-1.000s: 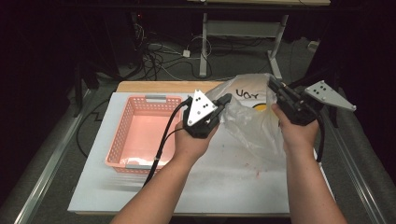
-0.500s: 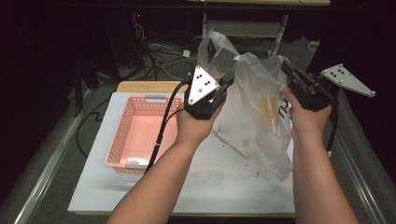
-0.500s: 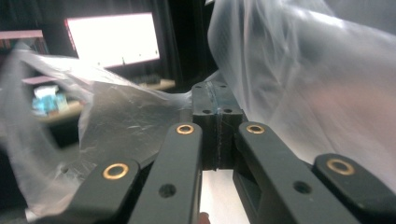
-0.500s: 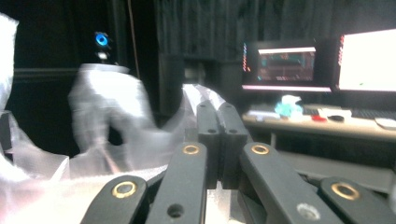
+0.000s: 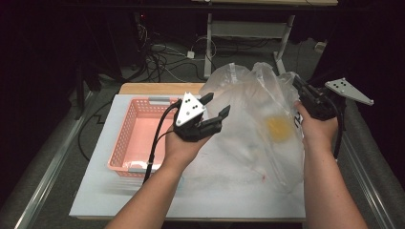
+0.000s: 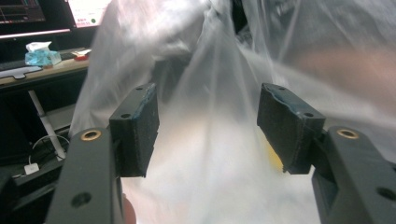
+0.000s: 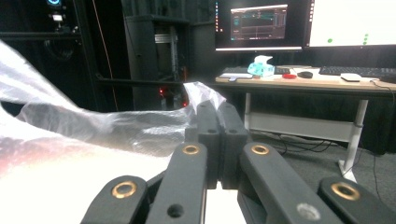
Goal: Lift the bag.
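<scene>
A large clear plastic bag (image 5: 253, 119) stands lifted over the right half of the white table top (image 5: 143, 195), with something yellow (image 5: 278, 128) inside it. My right gripper (image 5: 300, 87) is shut on the bag's upper right edge; in the right gripper view its jaws (image 7: 217, 114) meet on the film (image 7: 93, 130). My left gripper (image 5: 217, 105) hangs just left of the bag, and its jaws have just been opening. In the left gripper view the pads (image 6: 135, 123) stand apart, with the bag (image 6: 210, 60) beyond them and nothing pressed between.
An empty pink basket (image 5: 125, 143) sits on the left of the table top. A wooden board (image 5: 157, 88) lies at the far edge. Cables and a desk frame (image 5: 248, 28) stand on the floor behind. A desk with monitors (image 7: 299, 23) is farther off.
The bag rose off the table. The left gripper, shut on the bag's top before, has opened, let go and dropped back toward me. The right gripper keeps its hold.
</scene>
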The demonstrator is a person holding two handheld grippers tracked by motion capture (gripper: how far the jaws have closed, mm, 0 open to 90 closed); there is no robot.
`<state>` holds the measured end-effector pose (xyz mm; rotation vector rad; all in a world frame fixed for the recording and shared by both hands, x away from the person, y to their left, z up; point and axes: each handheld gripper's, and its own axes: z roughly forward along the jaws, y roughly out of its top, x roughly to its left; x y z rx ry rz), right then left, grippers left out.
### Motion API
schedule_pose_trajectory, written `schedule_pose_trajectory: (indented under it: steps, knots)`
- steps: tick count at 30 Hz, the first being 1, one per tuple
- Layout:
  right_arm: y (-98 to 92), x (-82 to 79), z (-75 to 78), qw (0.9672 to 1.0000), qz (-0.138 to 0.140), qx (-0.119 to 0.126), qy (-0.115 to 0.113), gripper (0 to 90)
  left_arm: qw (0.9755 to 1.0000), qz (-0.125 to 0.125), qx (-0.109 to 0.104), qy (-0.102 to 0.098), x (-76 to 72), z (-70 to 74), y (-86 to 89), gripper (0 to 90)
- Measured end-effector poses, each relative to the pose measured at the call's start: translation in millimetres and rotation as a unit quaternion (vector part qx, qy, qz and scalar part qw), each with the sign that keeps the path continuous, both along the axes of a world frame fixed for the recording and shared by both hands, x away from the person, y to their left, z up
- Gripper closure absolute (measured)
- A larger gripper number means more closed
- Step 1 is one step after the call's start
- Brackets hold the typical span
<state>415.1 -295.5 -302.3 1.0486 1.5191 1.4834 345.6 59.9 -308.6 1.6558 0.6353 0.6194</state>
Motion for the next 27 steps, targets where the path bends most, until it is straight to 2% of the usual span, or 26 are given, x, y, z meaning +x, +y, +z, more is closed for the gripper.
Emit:
schedule_pose_trajectory:
  steps: [2, 3, 5, 7, 8, 10, 12, 15, 19, 22, 25, 27]
  knots:
    - [1.5, -0.8, 0.3, 1.0000, 0.000, -0.005, -0.001, 90.0, 1.0000, -0.003, -0.002, 0.008, -5.2, -6.9, 4.6, 36.7]
    - [2.6, -1.5, 0.5, 1.0000, 0.001, -0.006, 0.000, 90.0, 0.9997, -0.011, -0.007, 0.023, -8.1, -11.9, 5.7, 36.1]
    - [5.2, -2.9, 1.4, 0.9999, 0.004, -0.015, -0.004, 90.0, 0.9988, -0.019, -0.003, 0.045, -12.0, -22.9, 5.7, 33.3]
    - [7.7, -4.9, 2.1, 0.9998, 0.009, -0.019, -0.003, 90.0, 0.9966, -0.036, -0.001, 0.074, -14.7, -36.5, 2.9, 31.5]
    - [8.7, -5.8, 2.2, 0.9997, 0.012, -0.020, -0.003, 90.0, 0.9953, -0.042, 0.007, 0.088, -15.8, -43.1, 0.3, 29.2]
    - [10.0, -8.3, 2.8, 0.9995, 0.026, -0.018, 0.003, 79.7, 0.9931, -0.051, 0.016, 0.104, -19.2, -56.9, -6.2, 26.2]
    - [11.1, -11.1, 3.9, 0.9992, 0.035, -0.020, 0.002, 70.5, 0.9917, -0.059, 0.025, 0.111, -21.7, -65.0, -9.9, 26.1]
    - [10.8, -19.1, 7.2, 0.9988, 0.039, -0.027, -0.005, 58.1, 0.9906, -0.063, 0.035, 0.116, -25.0, -72.9, -13.7, 21.4]
    - [6.2, -32.1, 13.3, 0.9986, 0.045, -0.024, -0.013, 45.7, 0.9899, -0.064, 0.040, 0.120, -27.3, -81.7, -17.2, 16.3]
    - [1.3, -41.1, 16.4, 0.9984, 0.046, -0.026, -0.020, 37.5, 0.9889, -0.069, 0.036, 0.127, -29.5, -90.1, -19.7, 13.7]
    - [-4.9, -49.9, 17.5, 0.9985, 0.043, -0.027, -0.018, 28.8, 0.9882, -0.071, 0.042, 0.129, -33.8, -98.5, -23.7, 8.8]
    - [-9.7, -55.7, 16.2, 0.9986, 0.039, -0.033, -0.016, 25.3, 0.9870, -0.075, 0.048, 0.134, -35.7, -104.3, -26.0, 6.0]
